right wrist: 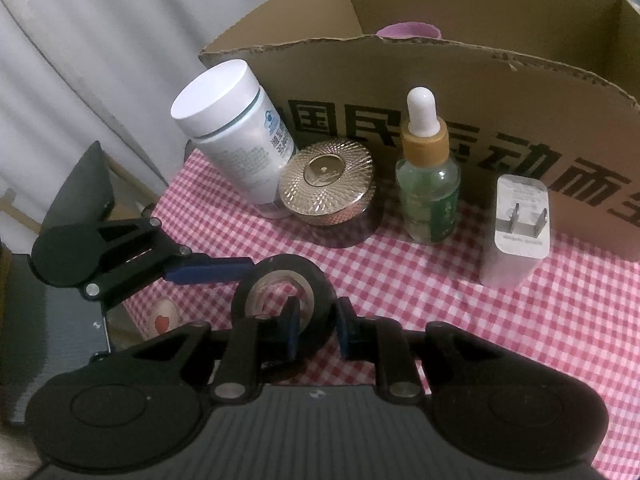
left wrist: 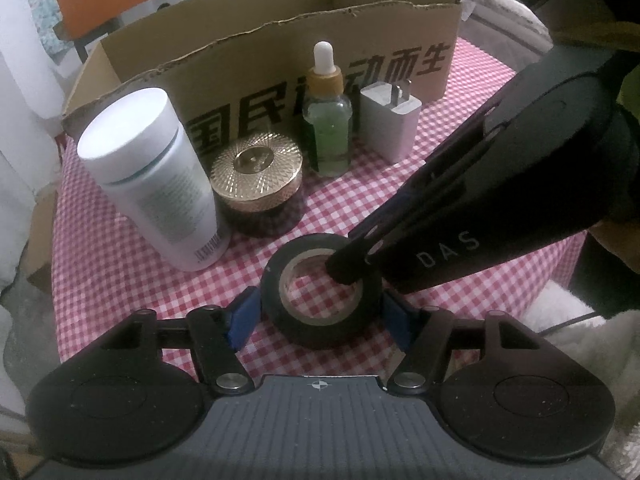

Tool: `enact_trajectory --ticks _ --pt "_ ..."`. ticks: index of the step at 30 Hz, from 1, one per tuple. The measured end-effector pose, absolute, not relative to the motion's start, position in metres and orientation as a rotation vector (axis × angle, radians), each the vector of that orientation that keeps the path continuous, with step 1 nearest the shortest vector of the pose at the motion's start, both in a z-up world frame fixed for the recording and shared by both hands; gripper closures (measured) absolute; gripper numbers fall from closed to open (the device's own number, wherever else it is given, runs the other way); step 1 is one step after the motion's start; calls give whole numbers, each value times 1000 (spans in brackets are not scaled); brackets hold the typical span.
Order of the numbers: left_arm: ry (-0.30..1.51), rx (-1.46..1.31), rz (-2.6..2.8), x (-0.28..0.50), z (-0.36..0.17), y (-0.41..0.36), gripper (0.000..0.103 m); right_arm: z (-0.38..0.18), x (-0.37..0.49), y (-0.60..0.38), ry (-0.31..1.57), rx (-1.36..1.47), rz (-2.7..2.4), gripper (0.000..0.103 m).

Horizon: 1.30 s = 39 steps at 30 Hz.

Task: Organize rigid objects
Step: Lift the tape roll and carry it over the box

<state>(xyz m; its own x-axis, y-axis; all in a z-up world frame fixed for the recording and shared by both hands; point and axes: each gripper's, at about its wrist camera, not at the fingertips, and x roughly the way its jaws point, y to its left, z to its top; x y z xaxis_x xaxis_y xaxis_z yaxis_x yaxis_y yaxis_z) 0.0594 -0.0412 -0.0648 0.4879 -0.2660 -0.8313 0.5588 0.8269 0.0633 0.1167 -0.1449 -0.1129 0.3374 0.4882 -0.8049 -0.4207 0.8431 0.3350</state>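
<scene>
Covering the table, a checked cloth (left wrist: 120, 264); both grippers (left wrist: 320, 312) (right wrist: 316, 332) clamped on the tape roll (left wrist: 324, 292).

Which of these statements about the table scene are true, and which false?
1. The black tape roll sits between the fingers of the left tongs. True.
2. The dropper bottle holds red liquid. False: it is green.
3. One finger of the right tongs is inside the roll's hole. True.
4. The white charger lies inside the cardboard box. False: it stands on the checked cloth in front of the box.
5. The gold-lidded jar stands between the white bottle and the dropper bottle. True.
</scene>
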Motion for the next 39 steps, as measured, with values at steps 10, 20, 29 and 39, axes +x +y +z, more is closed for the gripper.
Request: enact_trajectory --ticks 10,20,29,39 --pt "880 355 -501 47 -46 -39 37 -96 105 -148 1017 78 588 82" --pt "688 367 -459 38 28 -36 37 -14 81 -154 775 15 592 82" --pt "632 359 -465 85 81 -45 37 49 121 -168 661 3 606 82" --pt "923 309 -521 194 61 -58 37 21 241 -186 915 121 621 82"
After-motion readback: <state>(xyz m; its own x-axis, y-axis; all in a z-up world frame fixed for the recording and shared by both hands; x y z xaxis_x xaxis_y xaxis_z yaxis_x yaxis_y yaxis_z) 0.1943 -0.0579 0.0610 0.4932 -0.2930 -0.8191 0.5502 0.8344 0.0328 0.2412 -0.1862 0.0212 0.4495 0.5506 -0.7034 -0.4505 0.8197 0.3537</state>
